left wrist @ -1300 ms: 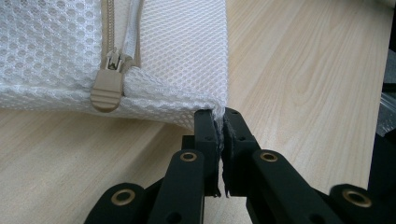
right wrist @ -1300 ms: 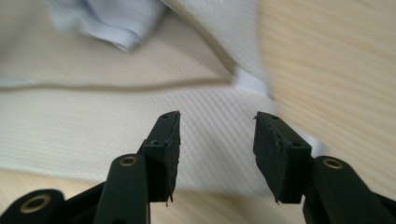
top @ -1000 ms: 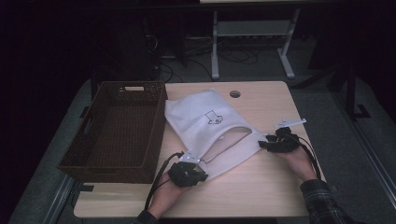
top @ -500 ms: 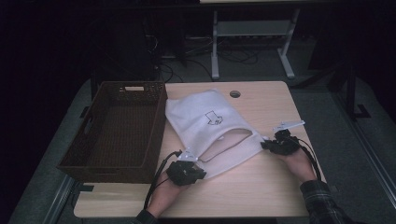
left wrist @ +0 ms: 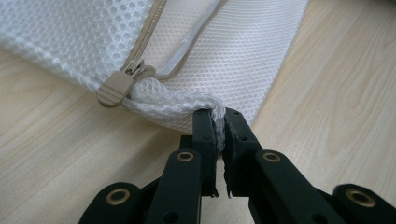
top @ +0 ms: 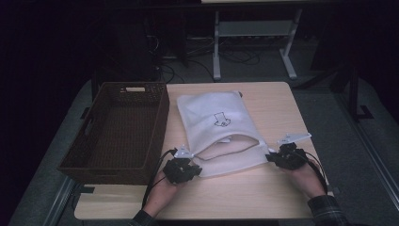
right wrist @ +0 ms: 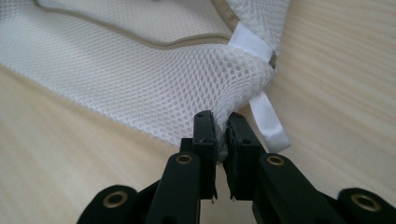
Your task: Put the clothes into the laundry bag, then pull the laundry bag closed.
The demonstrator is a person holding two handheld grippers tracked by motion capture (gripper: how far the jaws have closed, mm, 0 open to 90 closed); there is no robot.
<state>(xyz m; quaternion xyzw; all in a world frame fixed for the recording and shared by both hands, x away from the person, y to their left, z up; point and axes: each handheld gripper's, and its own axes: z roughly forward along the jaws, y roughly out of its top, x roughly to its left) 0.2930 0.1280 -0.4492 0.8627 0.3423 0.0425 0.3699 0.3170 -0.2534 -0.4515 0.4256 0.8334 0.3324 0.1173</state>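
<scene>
A white mesh bag (top: 214,120) with a beige zipper lies flat on the wooden table (top: 277,188), its zipper mouth gaping toward me. My left gripper (top: 188,168) is shut on the bag's near left corner (left wrist: 212,105), just beside the beige zipper pull (left wrist: 116,86). My right gripper (top: 275,157) is shut on the near right corner (right wrist: 229,105), next to a white fabric loop (right wrist: 268,119). A small dark printed mark (top: 220,120) sits on the bag's upper face.
A dark brown wicker basket (top: 96,153) stands to the left of the bag, close to my left gripper. Beyond the table's far edge are a white metal frame (top: 254,35) and cables on a dark floor. Bare tabletop lies in front of both hands.
The bag's near edge has shifted slightly toward me with both grippers holding its corners. The right gripper has dropped a little closer to the table's front.
</scene>
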